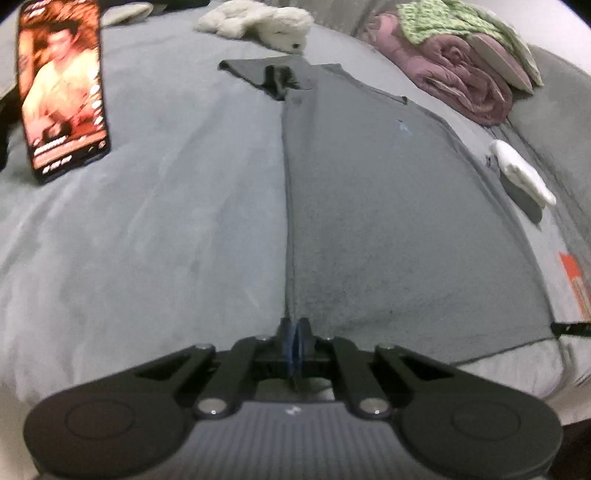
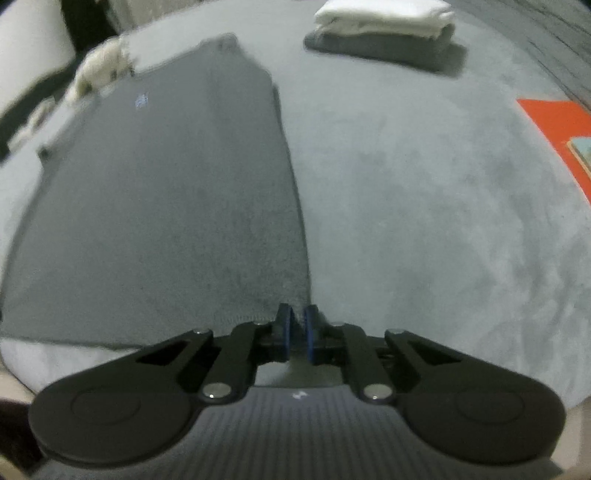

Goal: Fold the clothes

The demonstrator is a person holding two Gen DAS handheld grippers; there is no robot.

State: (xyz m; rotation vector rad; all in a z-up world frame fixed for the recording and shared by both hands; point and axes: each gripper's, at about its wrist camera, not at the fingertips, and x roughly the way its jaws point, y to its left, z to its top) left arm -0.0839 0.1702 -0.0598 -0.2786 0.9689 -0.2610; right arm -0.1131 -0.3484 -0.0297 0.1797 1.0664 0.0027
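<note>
A dark grey shirt (image 1: 388, 206) lies flat on the grey bedcover (image 1: 147, 240), hem towards me, with one sleeve (image 1: 273, 77) folded in at the far end. My left gripper (image 1: 295, 328) is shut on the shirt's near left hem corner; the fabric edge runs straight into its pads. In the right wrist view the same shirt (image 2: 166, 192) fills the left half. There my right gripper (image 2: 299, 321) sits at the near right hem corner. A narrow gap still shows between its blue pads, and I cannot tell if cloth is inside.
A lit phone (image 1: 62, 92) lies at the far left. A white plush toy (image 1: 258, 22), a pink blanket (image 1: 461, 81) and a green knit (image 1: 461, 22) line the back. A white cloth (image 1: 524, 173) lies on the right. Folded clothes (image 2: 384, 29) and an orange item (image 2: 554, 125) lie right.
</note>
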